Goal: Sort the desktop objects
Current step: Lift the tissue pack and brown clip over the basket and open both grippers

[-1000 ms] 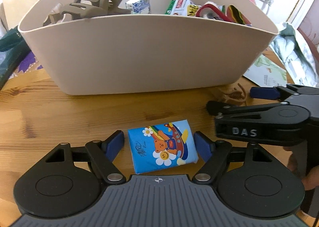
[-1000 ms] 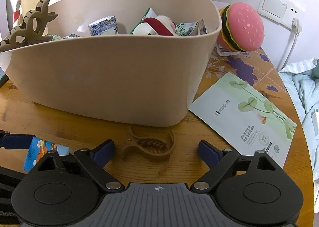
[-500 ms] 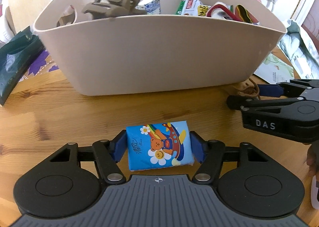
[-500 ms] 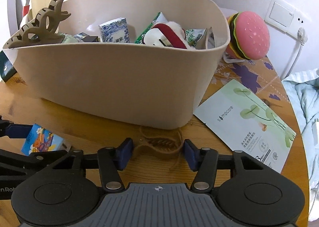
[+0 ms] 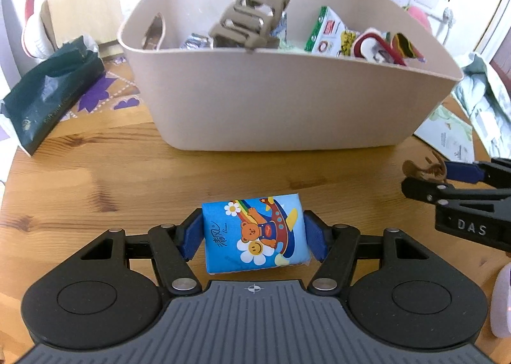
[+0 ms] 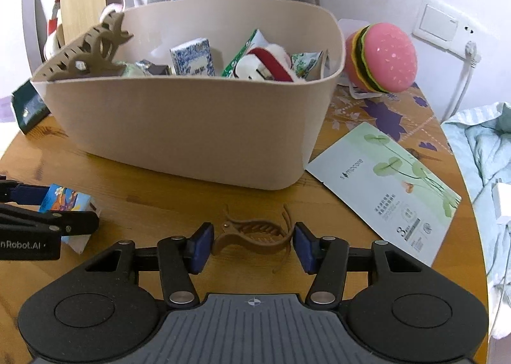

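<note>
Brown hair clip [image 6: 254, 233] seemingly pinched in right tool [image 6: 254, 241] before beige basket [image 6: 191, 127].

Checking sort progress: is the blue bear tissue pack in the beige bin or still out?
Out. The blue bear tissue pack sits between the left claw's pads, in front of the beige bin, over the wooden table.

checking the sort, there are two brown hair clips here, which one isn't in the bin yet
The small brown hair clip, pinched between the right gripper pads in front of the beige bin. The large chunky hair clip already rests on the bin's left rim.
</note>
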